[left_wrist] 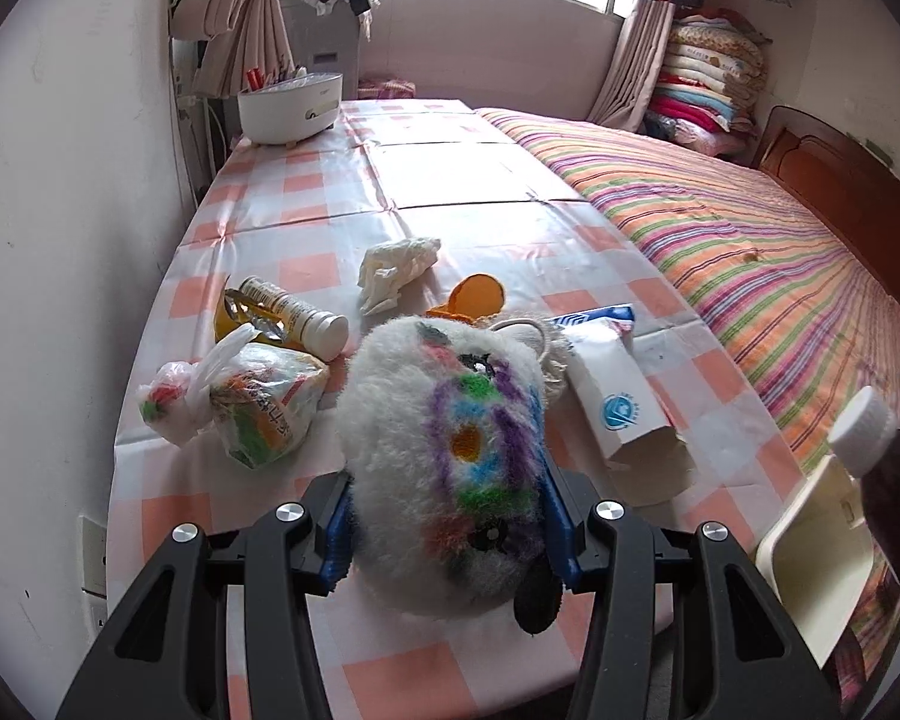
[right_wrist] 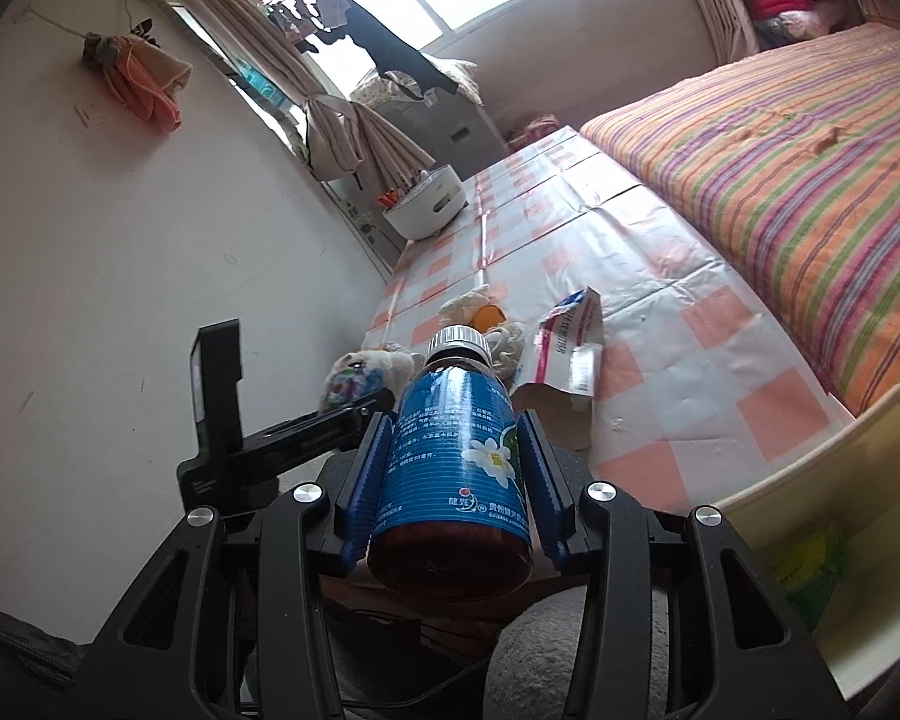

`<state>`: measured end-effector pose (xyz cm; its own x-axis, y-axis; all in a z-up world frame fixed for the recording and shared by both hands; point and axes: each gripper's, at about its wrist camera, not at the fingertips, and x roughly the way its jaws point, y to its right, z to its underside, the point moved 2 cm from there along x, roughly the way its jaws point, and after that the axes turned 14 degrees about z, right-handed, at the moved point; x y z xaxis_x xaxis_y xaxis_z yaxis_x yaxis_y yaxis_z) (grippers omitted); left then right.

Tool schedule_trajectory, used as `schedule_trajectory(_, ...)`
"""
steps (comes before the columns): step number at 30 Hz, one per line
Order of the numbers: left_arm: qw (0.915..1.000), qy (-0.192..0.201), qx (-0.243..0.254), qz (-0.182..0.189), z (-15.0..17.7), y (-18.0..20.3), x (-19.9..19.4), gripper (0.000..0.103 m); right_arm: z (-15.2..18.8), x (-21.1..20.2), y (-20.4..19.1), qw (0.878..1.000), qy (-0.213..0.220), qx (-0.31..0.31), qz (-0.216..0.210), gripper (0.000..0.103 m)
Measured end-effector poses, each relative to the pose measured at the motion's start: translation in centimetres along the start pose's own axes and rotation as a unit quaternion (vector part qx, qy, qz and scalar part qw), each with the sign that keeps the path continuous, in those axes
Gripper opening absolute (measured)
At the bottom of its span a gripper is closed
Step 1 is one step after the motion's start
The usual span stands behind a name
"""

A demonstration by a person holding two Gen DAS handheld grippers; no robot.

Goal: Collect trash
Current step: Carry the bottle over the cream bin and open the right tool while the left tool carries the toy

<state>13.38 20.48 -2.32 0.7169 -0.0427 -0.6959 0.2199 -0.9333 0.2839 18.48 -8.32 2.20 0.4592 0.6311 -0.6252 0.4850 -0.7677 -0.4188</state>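
Both tongs grip: left (left_wrist: 444,516) clamps plush toy (left_wrist: 450,450), right (right_wrist: 456,468) clamps bottle (right_wrist: 456,456), base hidden.

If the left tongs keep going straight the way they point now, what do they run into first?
Probably the white paper pouch or the string ball just beyond the plush toy the left tongs hold. Depth is unclear; the toy hides the checked tablecloth directly ahead.

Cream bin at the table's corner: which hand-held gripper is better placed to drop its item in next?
Right. Its hand-held gripper holds the syrup bottle beside the cream bin; the left hand-held gripper holds a plush toy farther away.
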Motion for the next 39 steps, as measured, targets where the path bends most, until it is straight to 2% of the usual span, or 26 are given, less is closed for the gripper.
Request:
schedule_trajectory(11,0.9950,0.013,0.047,0.088,1.2,7.7,-3.3,0.049,2.3,-4.7,4.5,0.996,0.036,0.051,0.069,0.042)
schedule_trajectory(20,0.9872,-0.002,0.085,0.134,2.7,12.9,-4.4,0.049,4.1,-7.0,7.2,0.988,0.053,0.071,0.123,0.042)
schedule_trajectory(28,0.9811,-0.009,0.113,0.157,3.5,16.2,-5.1,0.049,5.2,-7.9,9.0,0.980,0.066,0.075,0.171,0.042)
schedule_trajectory(39,0.9757,-0.021,0.136,0.171,4.1,18.7,-5.0,0.049,5.6,-8.5,10.0,0.974,0.079,0.069,0.200,0.042)
